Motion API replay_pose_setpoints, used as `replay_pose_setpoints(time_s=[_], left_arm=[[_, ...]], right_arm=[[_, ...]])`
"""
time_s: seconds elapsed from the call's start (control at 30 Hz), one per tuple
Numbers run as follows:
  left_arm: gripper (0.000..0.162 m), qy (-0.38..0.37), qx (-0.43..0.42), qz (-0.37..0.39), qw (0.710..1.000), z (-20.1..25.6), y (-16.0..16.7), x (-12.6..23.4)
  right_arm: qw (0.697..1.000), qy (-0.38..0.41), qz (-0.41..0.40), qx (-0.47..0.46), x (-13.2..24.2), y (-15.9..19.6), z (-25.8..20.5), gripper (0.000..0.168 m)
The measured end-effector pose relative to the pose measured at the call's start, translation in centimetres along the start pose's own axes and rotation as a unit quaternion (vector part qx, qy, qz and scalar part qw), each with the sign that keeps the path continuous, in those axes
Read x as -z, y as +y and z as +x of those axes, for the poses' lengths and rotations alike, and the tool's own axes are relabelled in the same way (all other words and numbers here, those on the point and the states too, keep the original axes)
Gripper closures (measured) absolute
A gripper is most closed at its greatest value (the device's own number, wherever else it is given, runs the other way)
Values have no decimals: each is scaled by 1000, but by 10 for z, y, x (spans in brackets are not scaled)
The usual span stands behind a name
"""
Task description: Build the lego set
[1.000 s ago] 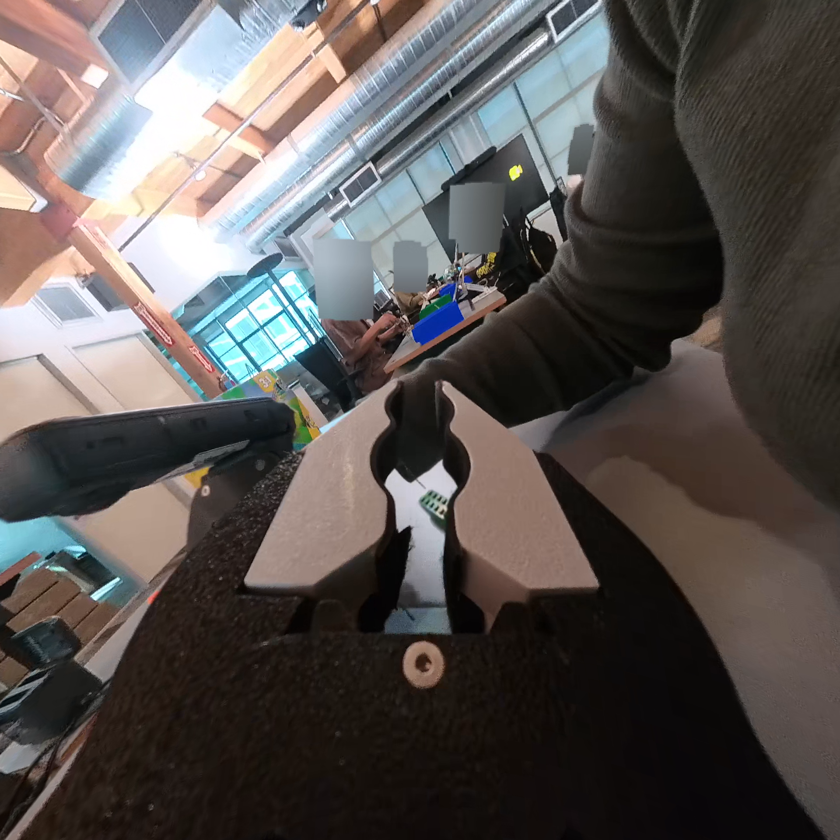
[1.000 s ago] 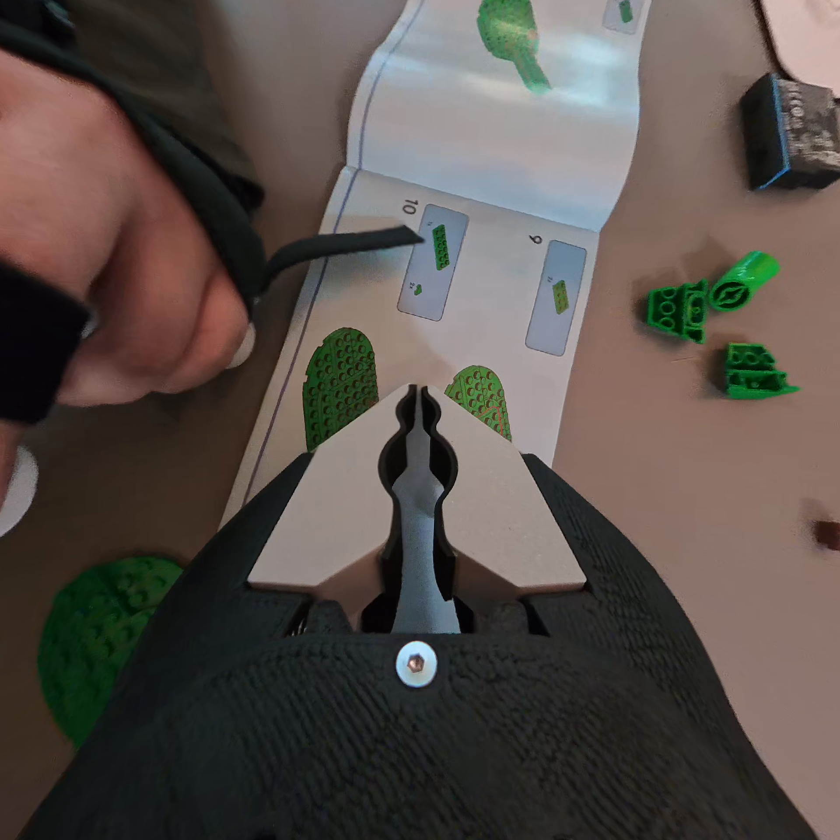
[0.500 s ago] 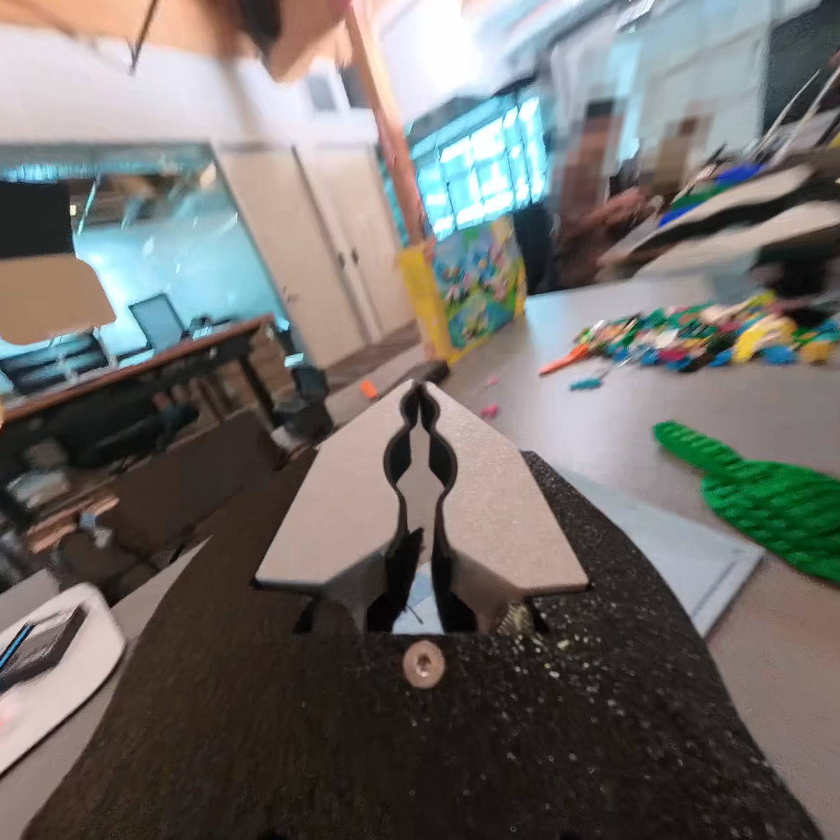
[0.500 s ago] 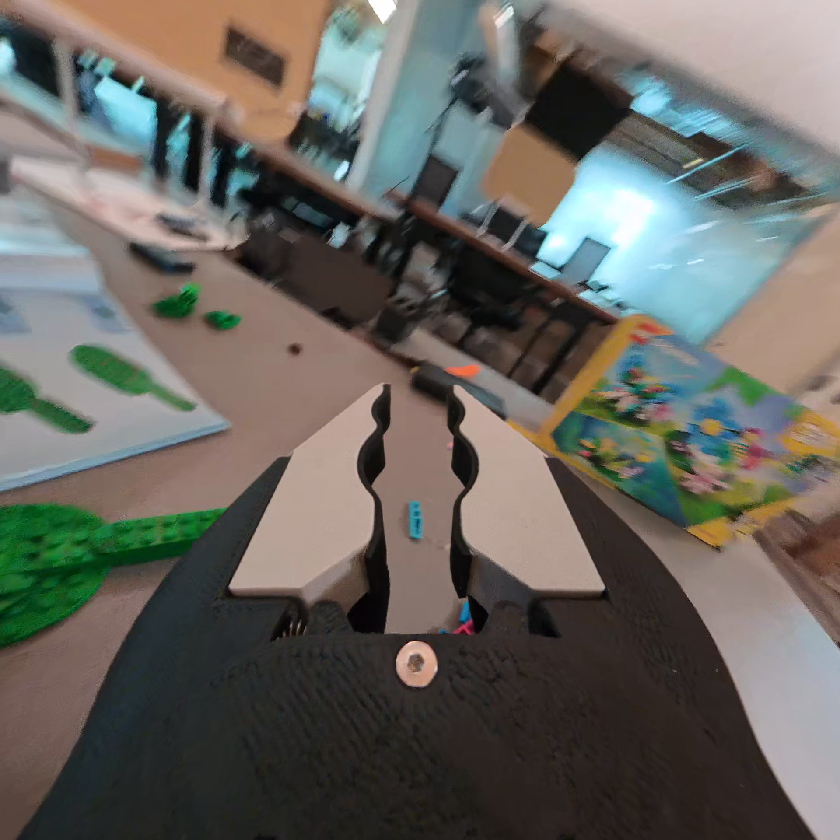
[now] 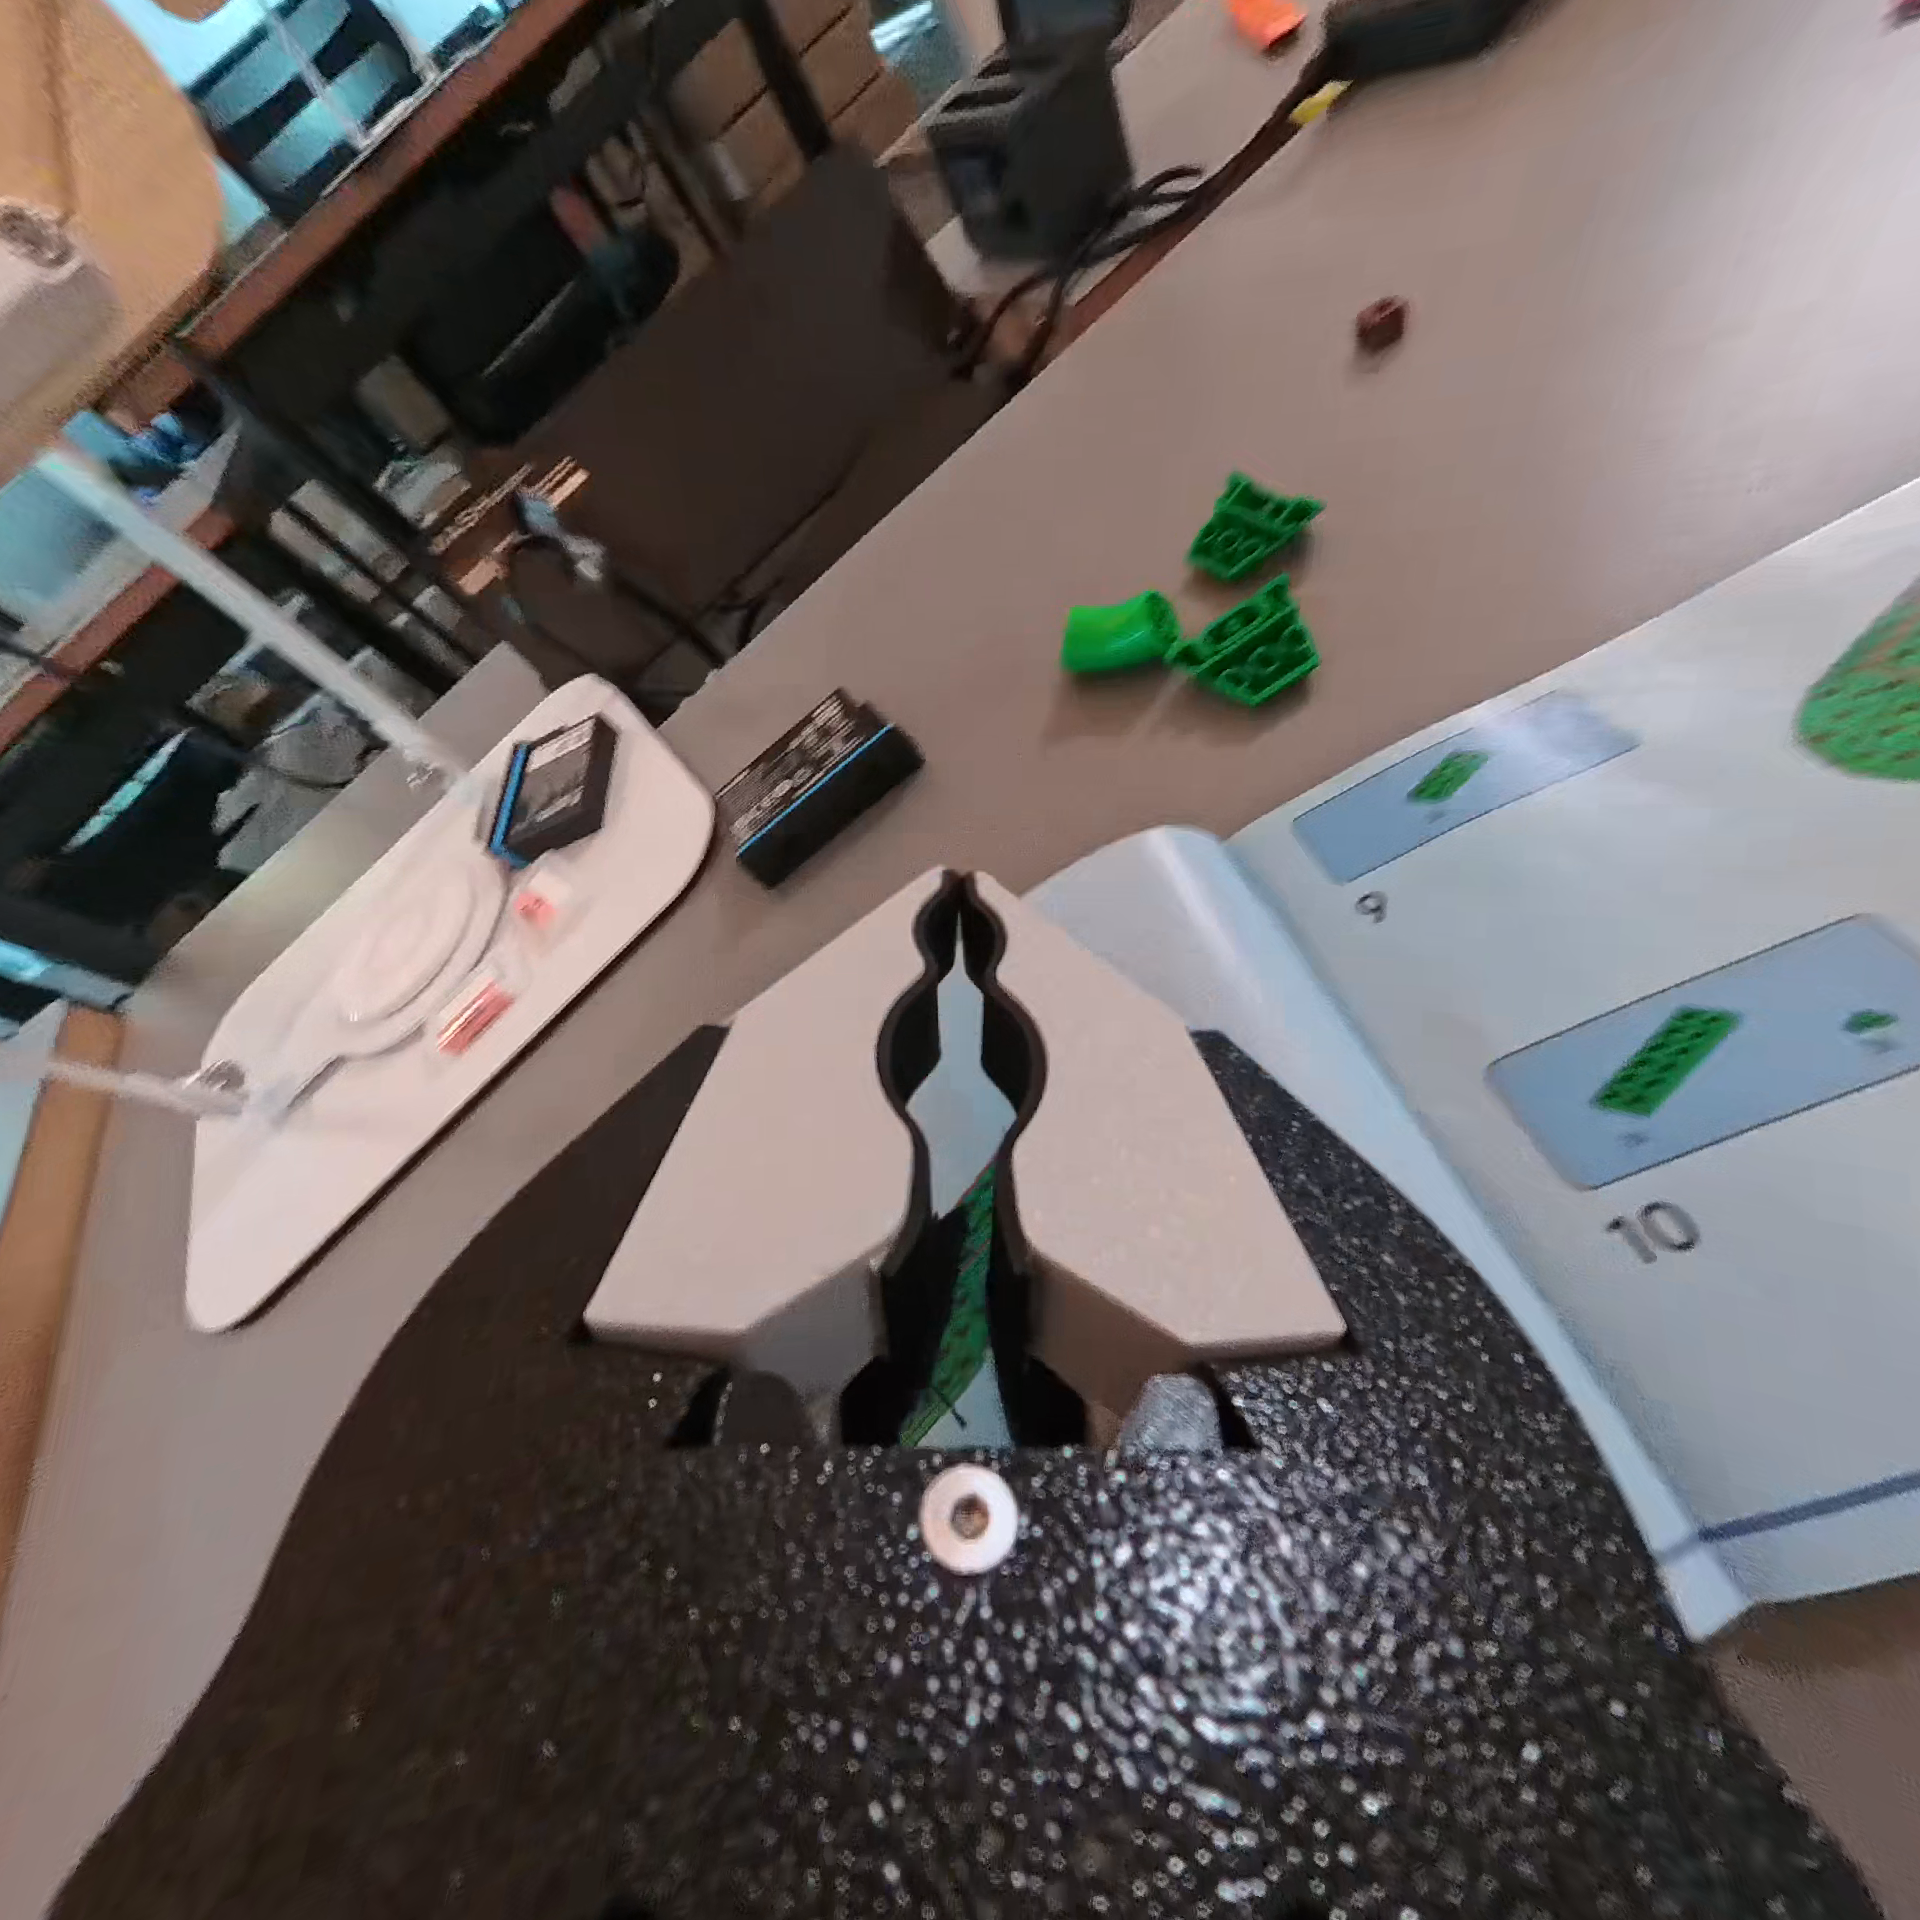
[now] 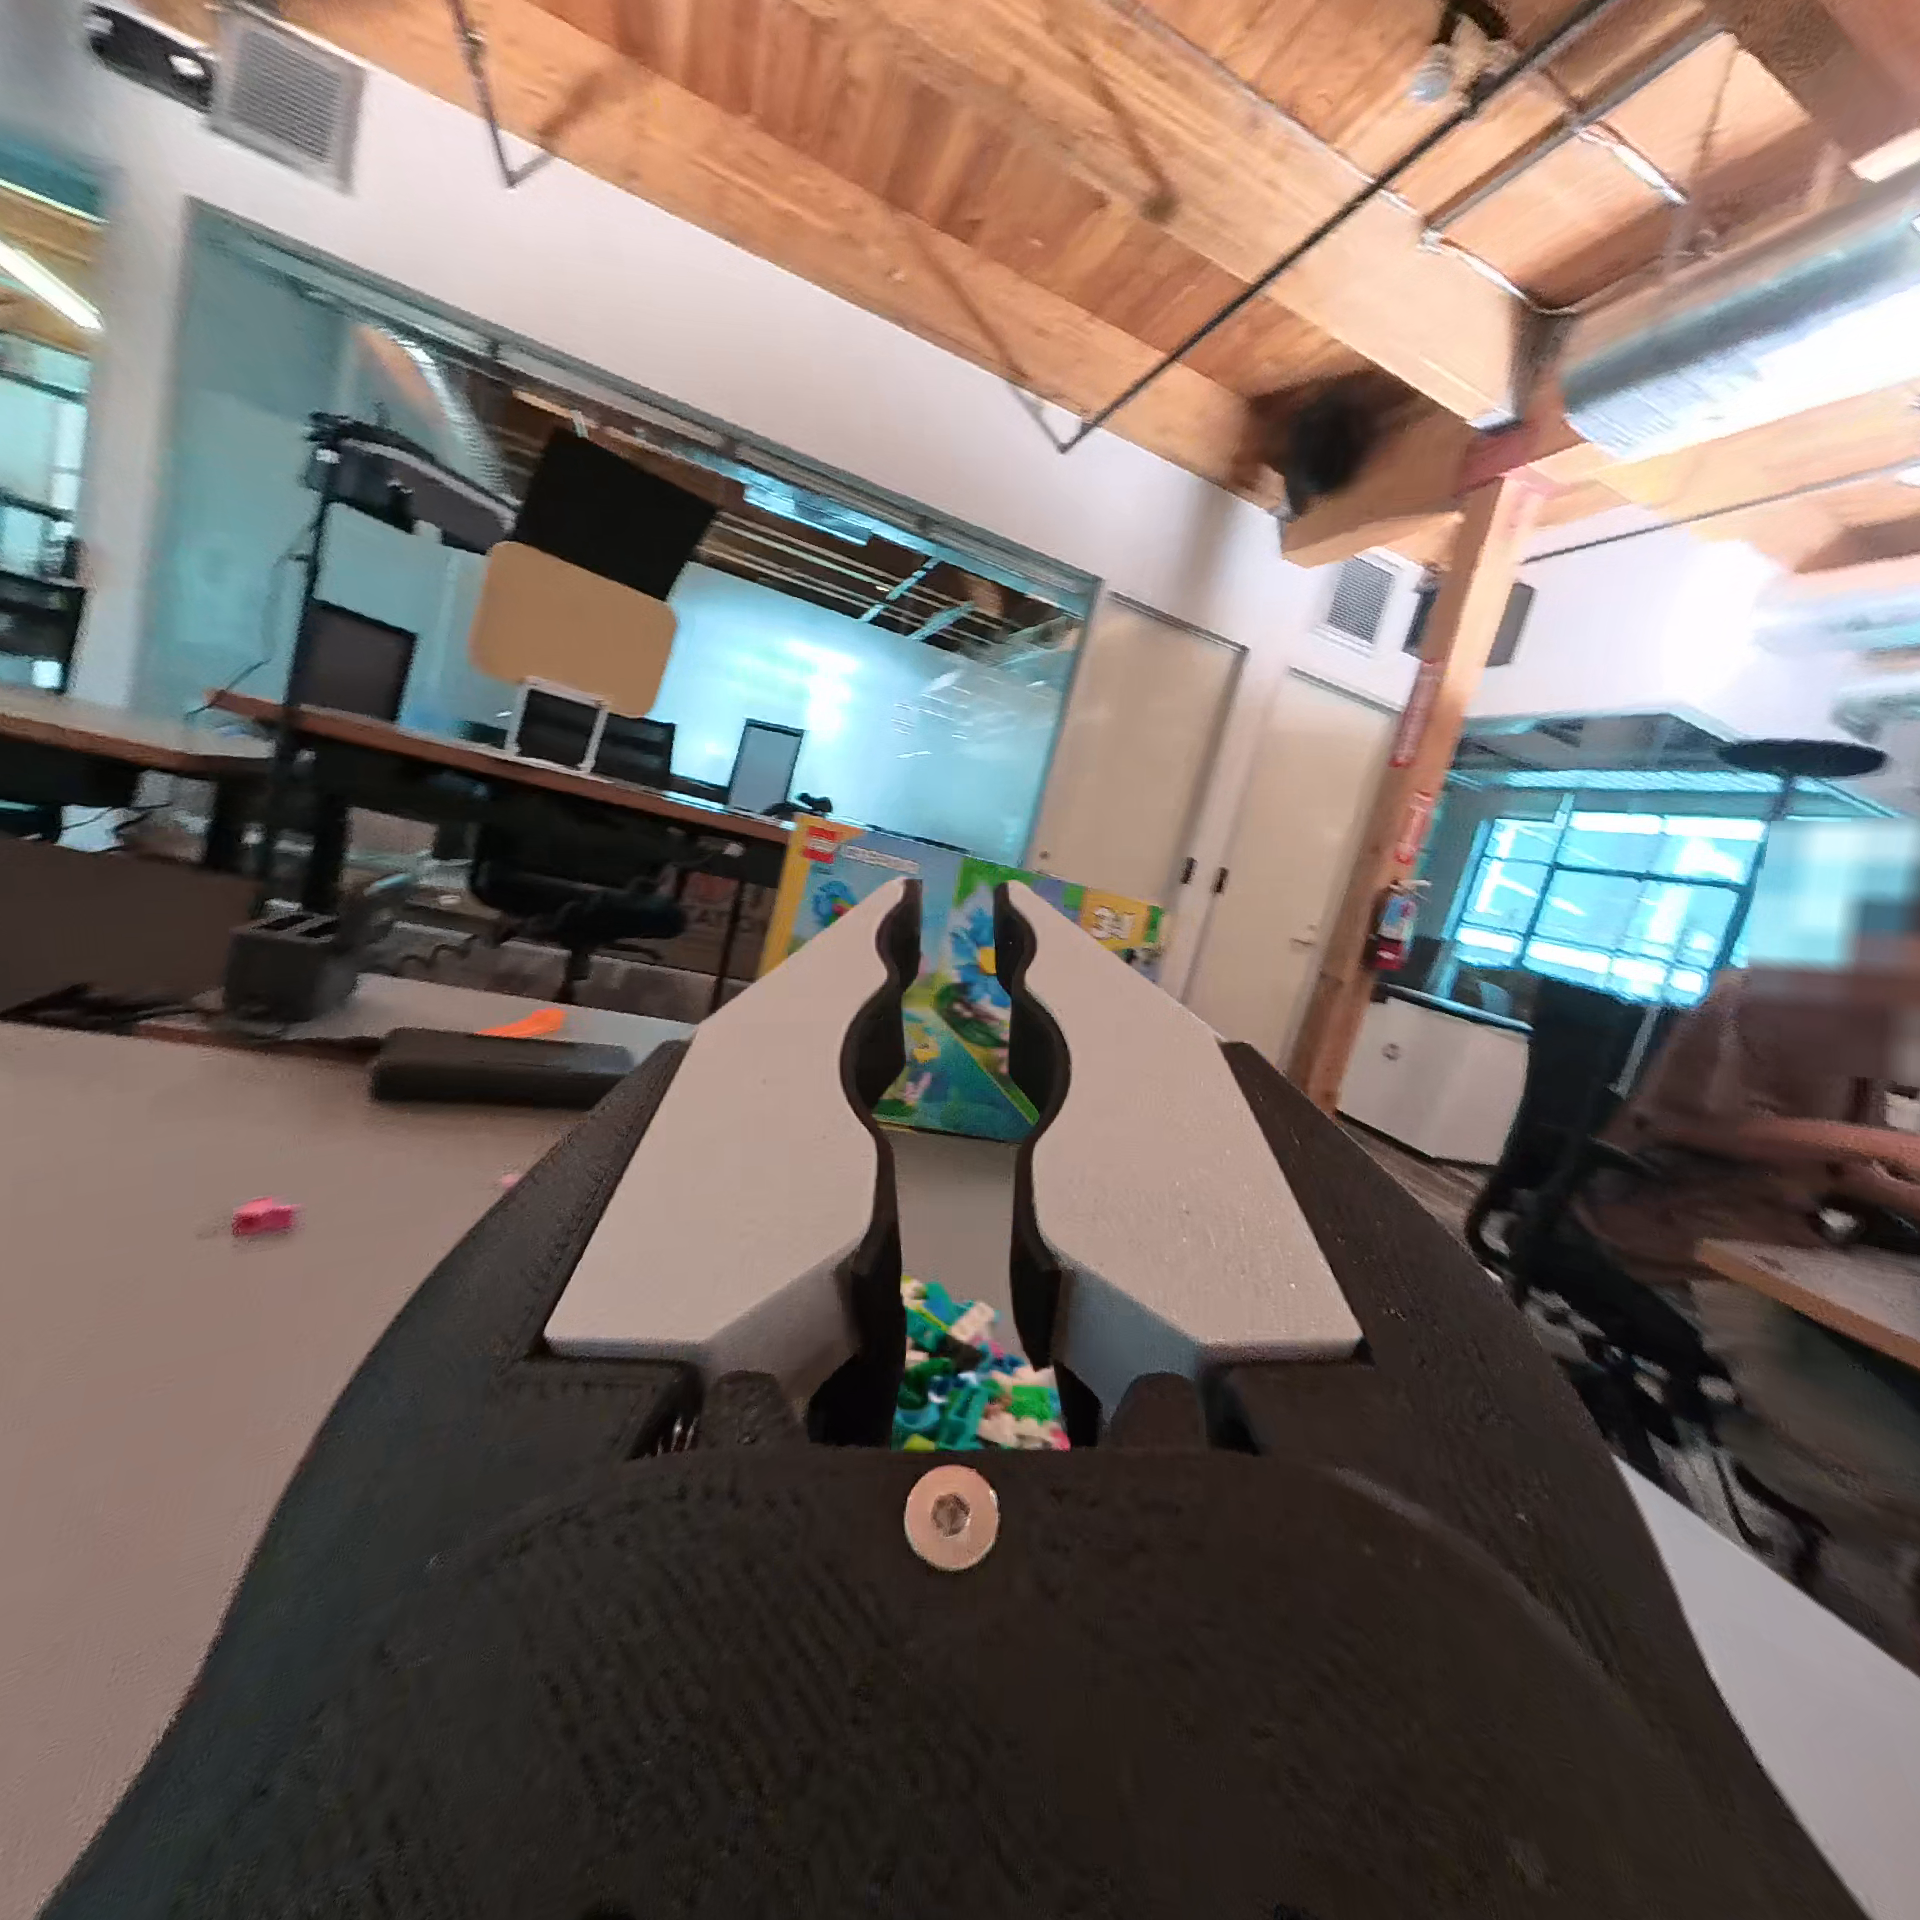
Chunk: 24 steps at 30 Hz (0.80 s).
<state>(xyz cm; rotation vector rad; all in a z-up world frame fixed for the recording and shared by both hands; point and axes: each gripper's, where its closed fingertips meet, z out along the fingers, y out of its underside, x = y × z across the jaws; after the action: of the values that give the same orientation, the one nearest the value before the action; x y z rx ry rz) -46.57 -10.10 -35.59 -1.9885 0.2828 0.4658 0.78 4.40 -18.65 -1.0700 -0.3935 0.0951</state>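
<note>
In the left wrist view my left gripper is shut and empty, held above the open instruction booklet. Green shows through the gap below its fingers; I cannot tell whether it is a piece or print. Three loose green pieces lie on the table beyond the booklet. In the right wrist view my right gripper is open and empty, pointing level across the table. A pile of mixed coloured bricks shows through the gap beneath it. The set's box stands ahead.
A white mat with a black battery and cable lies left of the booklet, a second black battery beside it. A small brown piece lies farther off. In the right wrist view a pink piece and a black case lie left; a chair stands right. The grippers' ends are close to 50 cm from one another. Measured from the fingertips, the small brown piece is 20 cm or so from the left gripper and 40 cm from the right.
The left gripper has swung from looking up at the ceiling and a sleeve down to the booklet and has shut. The right gripper has lifted from the booklet to level and has opened.
</note>
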Motion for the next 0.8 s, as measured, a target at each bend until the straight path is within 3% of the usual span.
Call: replay_pose_setpoints(time_s=[0.2,0.47,0.7,0.73,0.8], left_arm=[[162,-44,-26,-68,996,-11,38,26],[162,2,72,-162,984,-8,69,55],[162,-89,11,-230,969,-33,103,101],[162,-115,-4,-228,967,-40,103,105],[162,-157,-22,-130,979,-47,59,109]], right_arm=[[998,60,-35,-13,2,21,45,156],[994,75,-74,-8,2,49,75,156],[995,65,-68,-43,2,48,75,155],[995,59,-65,-47,3,45,74,155],[996,42,-52,-55,3,40,66,154]])
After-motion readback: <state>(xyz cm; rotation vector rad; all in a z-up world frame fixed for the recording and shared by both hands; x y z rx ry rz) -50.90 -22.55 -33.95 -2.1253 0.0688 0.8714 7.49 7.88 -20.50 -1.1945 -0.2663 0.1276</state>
